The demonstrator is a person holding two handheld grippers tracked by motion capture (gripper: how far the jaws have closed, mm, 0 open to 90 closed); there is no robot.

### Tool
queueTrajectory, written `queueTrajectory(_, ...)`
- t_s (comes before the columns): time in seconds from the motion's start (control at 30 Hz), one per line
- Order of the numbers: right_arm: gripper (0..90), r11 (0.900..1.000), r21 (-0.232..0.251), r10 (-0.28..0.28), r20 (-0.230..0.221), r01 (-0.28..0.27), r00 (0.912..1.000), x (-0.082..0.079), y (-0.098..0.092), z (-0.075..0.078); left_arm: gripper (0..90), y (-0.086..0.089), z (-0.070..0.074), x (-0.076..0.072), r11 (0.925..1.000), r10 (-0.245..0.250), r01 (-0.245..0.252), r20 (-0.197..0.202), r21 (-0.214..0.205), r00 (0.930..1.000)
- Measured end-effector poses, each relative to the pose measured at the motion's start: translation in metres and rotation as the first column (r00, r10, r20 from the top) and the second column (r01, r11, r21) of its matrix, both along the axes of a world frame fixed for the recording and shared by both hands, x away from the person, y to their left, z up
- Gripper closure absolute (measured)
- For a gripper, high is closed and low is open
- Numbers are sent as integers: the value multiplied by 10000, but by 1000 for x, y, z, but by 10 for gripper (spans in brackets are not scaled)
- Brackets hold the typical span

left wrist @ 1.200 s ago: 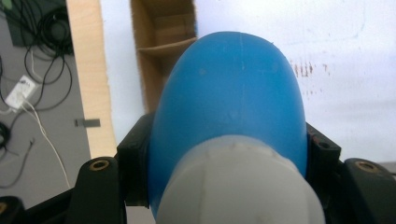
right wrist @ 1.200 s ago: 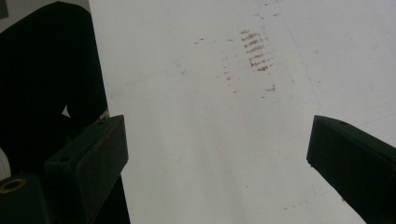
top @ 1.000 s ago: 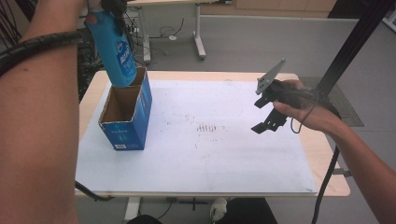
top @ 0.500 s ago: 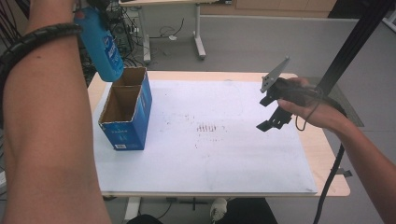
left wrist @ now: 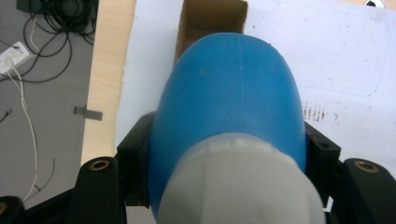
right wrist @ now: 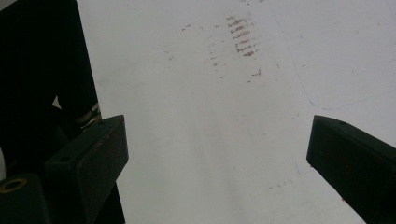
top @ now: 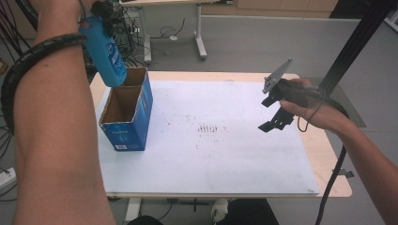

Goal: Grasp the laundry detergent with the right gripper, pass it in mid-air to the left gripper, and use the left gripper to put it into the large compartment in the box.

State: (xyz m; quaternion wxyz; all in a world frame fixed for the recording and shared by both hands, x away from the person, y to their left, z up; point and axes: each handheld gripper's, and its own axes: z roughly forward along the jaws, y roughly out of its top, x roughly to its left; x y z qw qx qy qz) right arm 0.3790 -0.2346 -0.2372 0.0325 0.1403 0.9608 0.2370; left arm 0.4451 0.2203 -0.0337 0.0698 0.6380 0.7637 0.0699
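Since a second ago, the blue bottle (top: 104, 55) in the left gripper (top: 106, 11) has shifted toward the table's far left corner and now hangs tilted above the far end of the open blue cardboard box (top: 127, 117). The white-covered table (top: 244, 154) lies bare between box and right gripper (top: 274, 110). The left gripper view shows the black jaws clamped on the bottle's sides near its pale cap (left wrist: 243, 186). The right gripper view shows wide-open, empty jaws above brown marks (right wrist: 243, 35).
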Motion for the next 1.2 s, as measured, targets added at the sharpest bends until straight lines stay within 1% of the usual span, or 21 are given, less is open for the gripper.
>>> queueTrajectory(0.13, 56, 10000, 16, -51, -8, 51, 10000, 0, -1, -1, 367, 1, -8, 1, 10000, 8, -7, -110, 56, 9999)
queueTrajectory(0.37, 56, 9999, 105, -37, -7, 37, 10000, 0, -1, -2, 366, 5, -26, 1, 10000, -14, 12, -345, -73, 9994)
queueTrajectory(0.53, 56, 10000, -19, -44, 17, 44, 10000, 0, -1, -3, 366, 8, -40, 2, 10000, -50, 50, -495, -8, 9988)
queueTrajectory(0.8, 56, 10000, -56, -59, -13, 59, 10000, 0, 2, -5, 366, 11, -64, 4, 9999, -124, 118, -676, -91, 9976)
queueTrajectory(1.03, 57, 9999, -108, -81, 62, 81, 9999, 0, 2, -4, 367, 10, -81, 7, 9997, -237, 230, -698, -104, 9973)
queueTrajectory(1.1, 56, 9999, -122, -99, 57, 99, 9999, 0, 2, -5, 366, 10, -86, 8, 9995, -281, 274, -649, -127, 9975)
queueTrajectory(1.2, 57, 9999, -135, -86, 25, 87, 10000, 1, 3, -6, 366, 9, -93, 9, 9992, -395, 388, -685, -109, 9969)
